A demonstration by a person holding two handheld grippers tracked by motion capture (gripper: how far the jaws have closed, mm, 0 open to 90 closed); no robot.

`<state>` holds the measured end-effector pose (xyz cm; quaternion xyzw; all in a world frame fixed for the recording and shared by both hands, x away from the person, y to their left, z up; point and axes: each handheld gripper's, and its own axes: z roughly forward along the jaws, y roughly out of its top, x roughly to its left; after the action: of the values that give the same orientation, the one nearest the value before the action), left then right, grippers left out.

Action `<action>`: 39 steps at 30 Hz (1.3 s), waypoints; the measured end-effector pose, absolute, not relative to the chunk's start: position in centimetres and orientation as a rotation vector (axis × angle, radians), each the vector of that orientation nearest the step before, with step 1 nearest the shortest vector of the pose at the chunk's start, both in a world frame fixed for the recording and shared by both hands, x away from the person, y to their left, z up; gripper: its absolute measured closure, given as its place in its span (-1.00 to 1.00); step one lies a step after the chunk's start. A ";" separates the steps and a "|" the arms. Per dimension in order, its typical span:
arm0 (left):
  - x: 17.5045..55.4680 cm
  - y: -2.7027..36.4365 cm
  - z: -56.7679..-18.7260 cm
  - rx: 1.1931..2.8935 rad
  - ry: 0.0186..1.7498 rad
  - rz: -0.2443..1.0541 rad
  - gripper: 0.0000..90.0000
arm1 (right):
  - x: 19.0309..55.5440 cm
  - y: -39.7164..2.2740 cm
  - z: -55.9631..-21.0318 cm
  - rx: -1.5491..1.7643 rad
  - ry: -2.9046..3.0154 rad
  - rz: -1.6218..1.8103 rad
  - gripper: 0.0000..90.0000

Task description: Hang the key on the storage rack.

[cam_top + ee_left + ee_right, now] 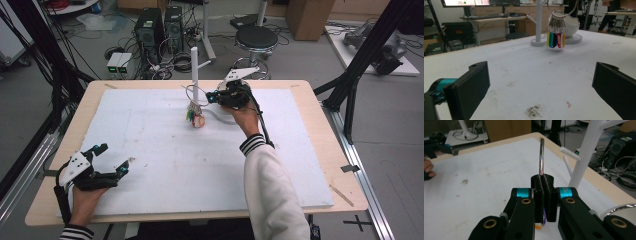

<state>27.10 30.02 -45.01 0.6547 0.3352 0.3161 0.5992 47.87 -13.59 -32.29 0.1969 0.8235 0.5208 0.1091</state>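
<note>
A large metal key ring (541,155) with several coloured tags (192,114) hangs just above the white board, next to a white peg stand (194,70). My right gripper (543,178) is shut on the ring's wire, which rises straight out of the closed jaws; in the high view this gripper (212,96) sits just right of the stand. The tags (555,39) dangle in front of the stand (539,20) in the left gripper view. My left gripper (114,159) rests at the board's front left corner, open, with nothing between its jaws (541,87).
A white foam board (165,160) covers the wooden table (330,145). A small rounded white object (199,121) lies beneath the tags. The stand's side pegs (570,153) stick out close to the ring. A stool, computers and cables stand beyond the far edge.
</note>
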 end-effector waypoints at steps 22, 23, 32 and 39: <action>27.1 30.0 -45.0 1.515 0.776 0.731 -0.96 | 49.8 -12.9 -34.0 0.775 2.294 1.581 0.97; 27.1 30.0 -45.0 1.516 0.776 0.731 -0.96 | 49.9 -12.9 -34.2 0.783 2.295 1.582 0.97; 27.1 30.0 -45.0 1.515 0.773 0.733 -0.96 | 50.5 -12.9 -35.0 0.842 2.287 1.605 0.97; 27.1 30.0 -45.0 1.516 0.772 0.735 -0.96 | 50.9 -13.0 -35.6 0.905 2.298 1.593 0.97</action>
<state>27.08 29.98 -45.03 0.6541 0.3331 0.3171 0.6005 50.92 -13.02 -35.63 0.3063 0.7778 0.5394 0.1012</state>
